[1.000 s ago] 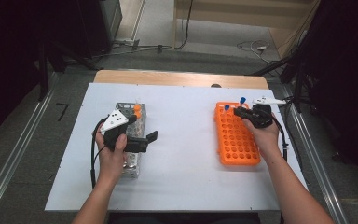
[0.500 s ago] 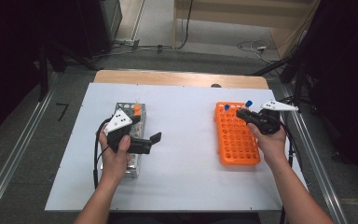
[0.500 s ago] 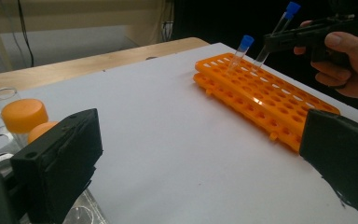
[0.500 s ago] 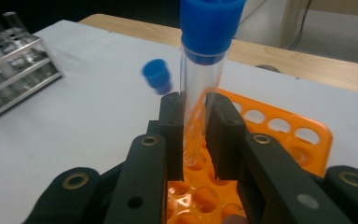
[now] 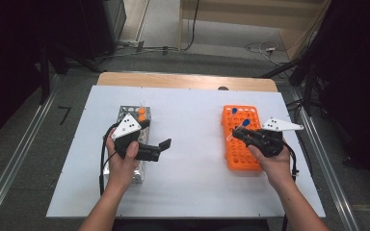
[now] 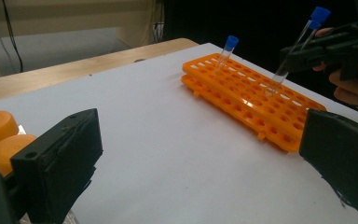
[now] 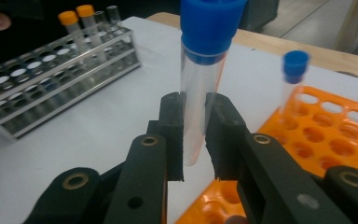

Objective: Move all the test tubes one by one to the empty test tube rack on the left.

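Your right gripper (image 5: 244,134) lifted its clamped blue-capped tube (image 7: 200,79) off the orange rack (image 5: 241,149), long axis tilted above it; left fingers (image 6: 56,163) stood wide.

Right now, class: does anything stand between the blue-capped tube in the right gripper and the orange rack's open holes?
Nothing visible does. The right gripper holds the tube over the orange rack; the other blue-capped tube stands apart, nearer the rack's far end.

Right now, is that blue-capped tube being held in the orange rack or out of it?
Out. The right gripper is shut on the blue-capped tube, holding it tilted above the orange rack.
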